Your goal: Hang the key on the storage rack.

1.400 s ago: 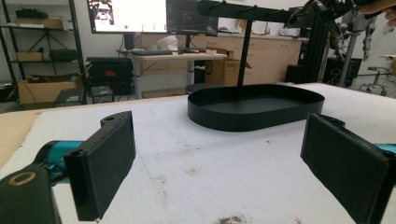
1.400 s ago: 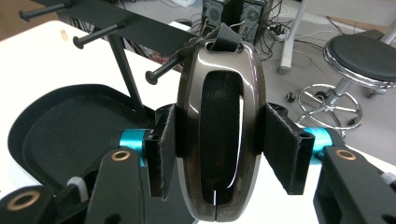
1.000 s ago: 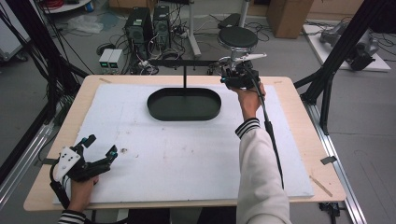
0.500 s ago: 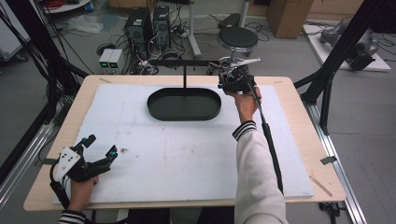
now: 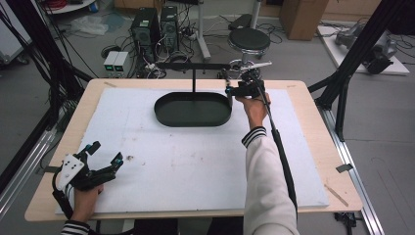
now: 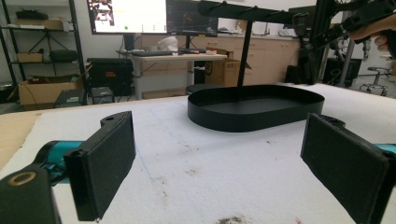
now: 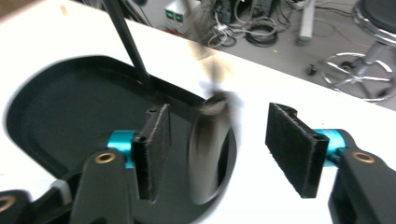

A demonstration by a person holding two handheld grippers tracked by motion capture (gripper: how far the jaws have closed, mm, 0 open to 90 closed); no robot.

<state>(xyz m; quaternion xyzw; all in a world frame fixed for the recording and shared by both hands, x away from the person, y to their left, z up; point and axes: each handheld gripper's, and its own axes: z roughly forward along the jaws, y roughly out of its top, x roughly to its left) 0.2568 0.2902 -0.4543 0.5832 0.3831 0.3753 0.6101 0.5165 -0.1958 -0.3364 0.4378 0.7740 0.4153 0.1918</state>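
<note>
Where the white mat covers the wooden table, a black oval tray sits at the far centre. An upright post rises from the tray's far edge and carries a horizontal bar.

The left gripper rests at the near left corner of the mat, held by the left hand. Its jaws stand wide apart with nothing between them. In the left gripper view, the tray lies well ahead of the pads, and stained mat shows between them.

The right gripper is held above the tray's right end, near the bar's right tip, by the right hand. Its jaws are spread. In the right gripper view, a blurred object, dark with a pale streak, hangs between the pads without touching either. It is over the tray's rim. Its identity cannot be determined because of motion blur.

A stool and computer towers stand on the floor beyond the table.
</note>
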